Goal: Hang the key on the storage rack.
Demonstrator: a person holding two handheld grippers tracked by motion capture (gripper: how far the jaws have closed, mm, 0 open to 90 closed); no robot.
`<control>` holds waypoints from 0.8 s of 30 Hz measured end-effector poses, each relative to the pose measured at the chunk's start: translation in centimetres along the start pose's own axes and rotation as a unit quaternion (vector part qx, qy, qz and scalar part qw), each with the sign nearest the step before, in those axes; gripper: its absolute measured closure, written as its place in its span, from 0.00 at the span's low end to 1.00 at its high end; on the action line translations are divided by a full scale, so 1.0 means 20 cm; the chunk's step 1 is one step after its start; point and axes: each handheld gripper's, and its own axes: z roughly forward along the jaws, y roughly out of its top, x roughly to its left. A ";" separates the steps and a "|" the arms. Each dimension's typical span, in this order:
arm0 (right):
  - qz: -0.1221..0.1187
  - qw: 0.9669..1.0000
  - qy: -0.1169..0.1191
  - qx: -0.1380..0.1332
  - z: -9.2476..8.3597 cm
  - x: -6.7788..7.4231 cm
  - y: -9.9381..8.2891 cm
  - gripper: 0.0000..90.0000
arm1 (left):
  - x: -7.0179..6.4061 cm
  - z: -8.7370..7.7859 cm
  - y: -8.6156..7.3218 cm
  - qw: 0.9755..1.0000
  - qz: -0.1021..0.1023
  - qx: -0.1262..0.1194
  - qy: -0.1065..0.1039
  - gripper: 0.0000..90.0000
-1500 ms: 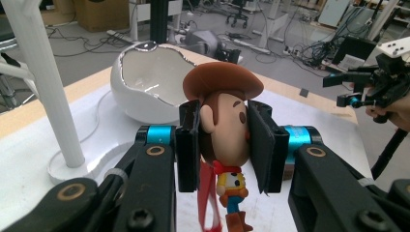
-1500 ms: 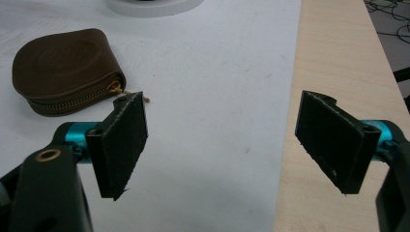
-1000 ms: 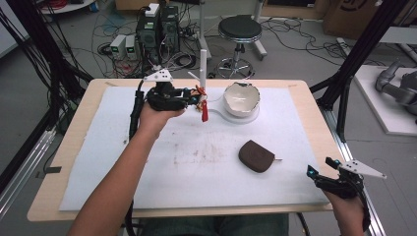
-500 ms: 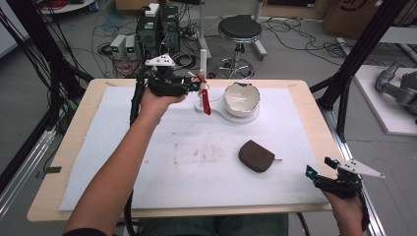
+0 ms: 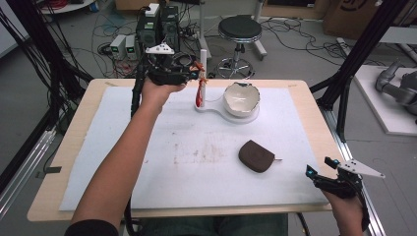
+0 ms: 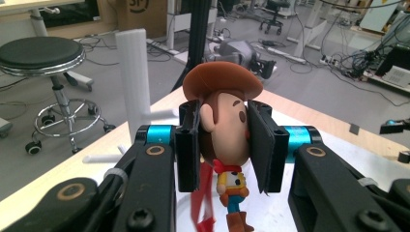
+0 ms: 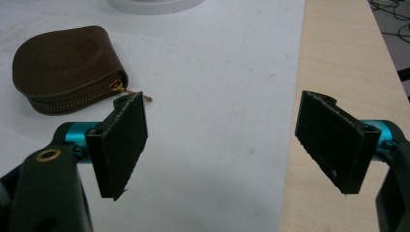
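From the high view, the left gripper (image 5: 189,73) is hanging over the far edge of the surface (image 5: 295,98), pinching a cowboy figure (image 5: 200,86) beside the white post (image 5: 202,61), probably to hook its red strap there. The right gripper (image 5: 319,179) is idling near the front corner.

Left gripper view: both pads are squeezing the figure's head (image 6: 223,125), so the body is dangling free below.

Right gripper view: jaws are gaping wide with nothing in them, the brown pouch (image 7: 67,67) sitting just ahead to the left.
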 end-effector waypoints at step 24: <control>0.001 1.000 0.000 -0.001 0.00 0.01 0.00 0.21 | 0.11 0.02 0.02 0.999 -0.013 0.013 0.041 0.74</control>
